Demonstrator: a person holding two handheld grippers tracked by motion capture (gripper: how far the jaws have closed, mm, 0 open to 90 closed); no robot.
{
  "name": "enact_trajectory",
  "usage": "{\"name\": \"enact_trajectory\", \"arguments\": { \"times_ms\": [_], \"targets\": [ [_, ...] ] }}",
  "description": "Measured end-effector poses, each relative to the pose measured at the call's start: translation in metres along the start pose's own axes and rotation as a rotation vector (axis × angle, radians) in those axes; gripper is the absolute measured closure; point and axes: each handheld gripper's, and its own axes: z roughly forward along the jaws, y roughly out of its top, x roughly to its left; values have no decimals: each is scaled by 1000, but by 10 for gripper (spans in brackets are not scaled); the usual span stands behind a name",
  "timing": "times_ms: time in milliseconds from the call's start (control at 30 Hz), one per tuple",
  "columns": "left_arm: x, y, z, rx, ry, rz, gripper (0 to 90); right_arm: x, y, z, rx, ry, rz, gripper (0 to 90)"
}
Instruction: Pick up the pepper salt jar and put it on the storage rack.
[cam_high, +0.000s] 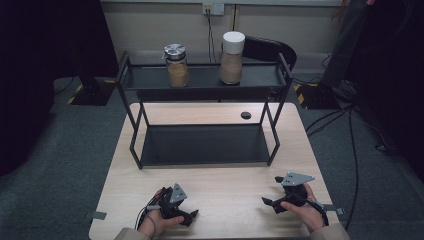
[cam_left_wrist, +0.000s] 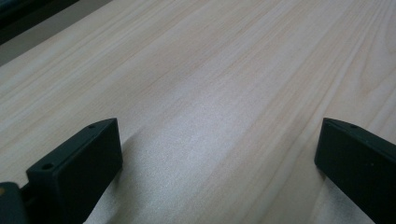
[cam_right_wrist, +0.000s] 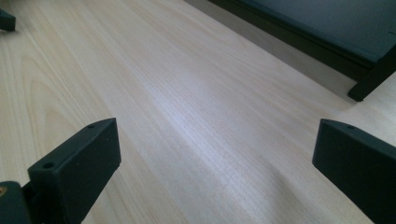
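- Grippers are rested low on the table (cam_high: 225, 192): left gripper (cam_high: 192, 215), right gripper (cam_high: 267, 202). Two jars, metal-lidded jar (cam_high: 176, 65) and white-lidded jar (cam_high: 232, 57), are kept well ahead of both, on the rack (cam_high: 200, 92) top shelf.
- Left gripper (cam_left_wrist: 212, 149) jaws are spread wide, nothing between them, probably for readiness.
- Right gripper (cam_right_wrist: 212, 149) jaws are also spread, empty; the rack's lower shelf (cam_right_wrist: 327, 28) is seen ahead and to the right.

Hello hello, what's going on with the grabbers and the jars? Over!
Left gripper and right gripper open, low over the table, holding nothing. Silver-lid jar and white-lid jar upright on the rack's top shelf. Nothing between.
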Motion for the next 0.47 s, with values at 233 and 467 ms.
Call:
{"name": "enact_trajectory", "arguments": {
  "times_ms": [233,467],
  "targets": [
    [0,0,0,0,0,0,0,2,1,3,41,-19,-30,0],
    [0,0,0,0,0,0,0,4,4,7,73,-20,-57,3]
  ]
}}
